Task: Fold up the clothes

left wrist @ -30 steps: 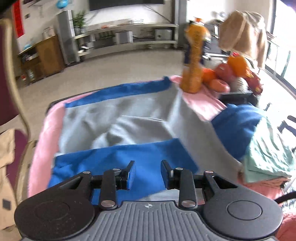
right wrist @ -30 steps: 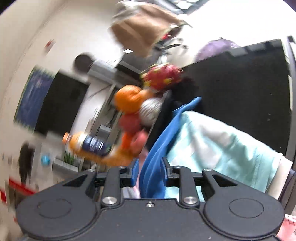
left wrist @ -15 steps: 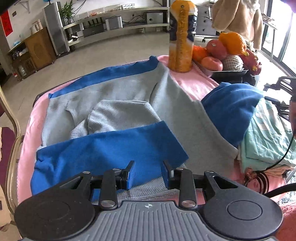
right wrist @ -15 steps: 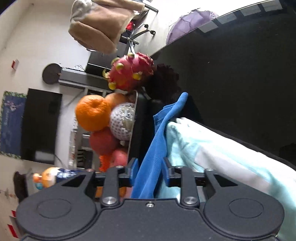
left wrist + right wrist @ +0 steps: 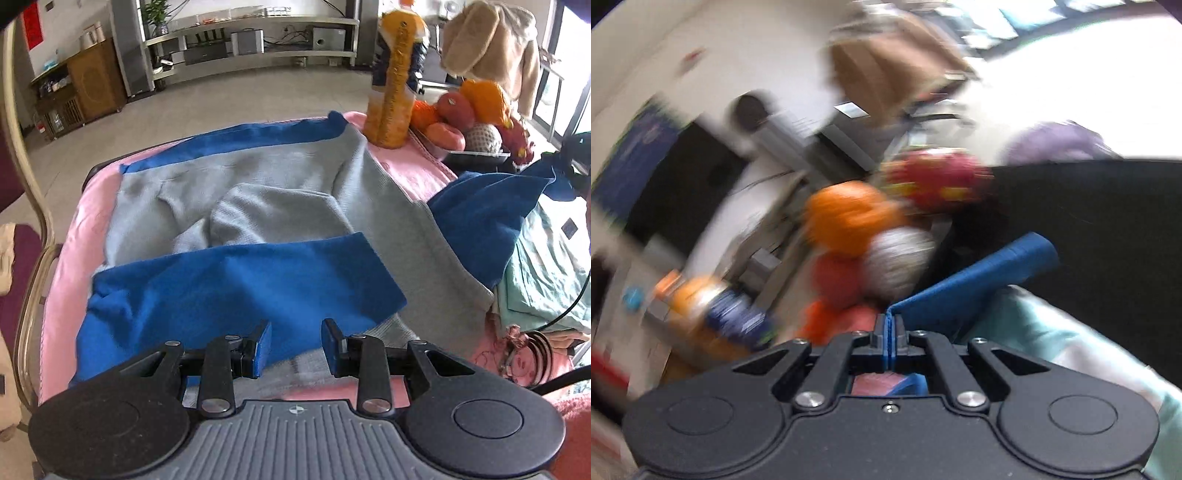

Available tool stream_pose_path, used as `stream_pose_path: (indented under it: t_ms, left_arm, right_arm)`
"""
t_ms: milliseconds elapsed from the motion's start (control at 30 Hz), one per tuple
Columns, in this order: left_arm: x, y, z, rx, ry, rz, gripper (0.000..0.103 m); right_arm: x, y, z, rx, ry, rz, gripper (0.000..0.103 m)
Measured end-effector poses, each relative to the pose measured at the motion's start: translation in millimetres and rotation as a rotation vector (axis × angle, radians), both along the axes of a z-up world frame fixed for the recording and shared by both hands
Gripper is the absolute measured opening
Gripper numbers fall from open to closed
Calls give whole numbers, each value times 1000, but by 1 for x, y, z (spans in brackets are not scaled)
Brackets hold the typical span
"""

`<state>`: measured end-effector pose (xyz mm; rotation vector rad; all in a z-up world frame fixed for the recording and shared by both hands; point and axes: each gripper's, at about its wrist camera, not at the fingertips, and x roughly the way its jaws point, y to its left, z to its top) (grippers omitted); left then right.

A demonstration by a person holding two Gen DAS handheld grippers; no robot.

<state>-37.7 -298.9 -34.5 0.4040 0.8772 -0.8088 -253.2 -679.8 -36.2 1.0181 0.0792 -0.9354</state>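
Pink cloth [image 5: 92, 206] covers the table where the grey-and-blue knit sweater [image 5: 258, 206] lies spread. Its folded blue sleeve [image 5: 236, 288] sits just ahead of the left gripper [image 5: 295, 345], whose jaws stand apart, empty. At the table's right edge, the right gripper [image 5: 889, 325] is clenched on the other blue sleeve [image 5: 979, 284], beside blurred fruit [image 5: 849, 221].

The left gripper [image 5: 295, 345] sits at the lower middle of its frame, jaws parted and holding nothing. The right gripper [image 5: 889, 328], low in its blurred frame, has its jaws pressed together on a thin blue fold of cloth [image 5: 979, 284].
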Motion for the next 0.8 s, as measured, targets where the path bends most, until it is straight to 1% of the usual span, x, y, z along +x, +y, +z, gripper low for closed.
stream_pose_path:
  t_ms: [33,133,167,233,300,333,400,433,467,500,567,600,667,733,800]
  left_arm:
    - [3,10,3,-9,2,8,31]
    - [14,49,13,-42,-8,49,31]
    - [20,65,16,-55,-13,72,31]
    - [32,95,17,-76,-6,124,31]
    - [46,125,10,-88,20,190,31]
    - [53,140,7,-94,34,224,31]
    - [66,162,-1,-101,61,277,30]
    - [71,170,-4,-106,73,291,30]
    - [75,176,-8,-110,85,302,30]
    - [80,182,-11,-115,96,313,30]
    - [87,186,-16,-132,124,317,30]
    - [87,182,-19,-133,131,307,30]
    - [84,173,-23,-129,140,279,30]
    - [82,163,-27,-125,148,251,30]
    - [80,153,-31,-121,157,224,31]
  right_arm:
    - [9,18,15,-47,9,53,2]
    - [58,87,63,-240,112,252,2]
    - [78,115,75,-301,146,332,2]
    - [123,176,89,-411,226,509,2]
    - [172,246,87,-514,339,712,2]
    - [188,273,84,-536,384,792,2]
    - [220,320,68,-512,469,972,3]
    - [230,333,61,-488,502,1025,6]
    - [235,340,59,-468,535,1060,11]
    - [240,347,56,-447,567,1093,11]
    - [233,341,65,-438,579,1099,13]
    - [227,332,73,-435,589,1093,17]
    - [208,315,90,-443,610,1055,22]
    - [181,293,112,-472,638,985,27]
    - [163,278,119,-520,675,924,35]
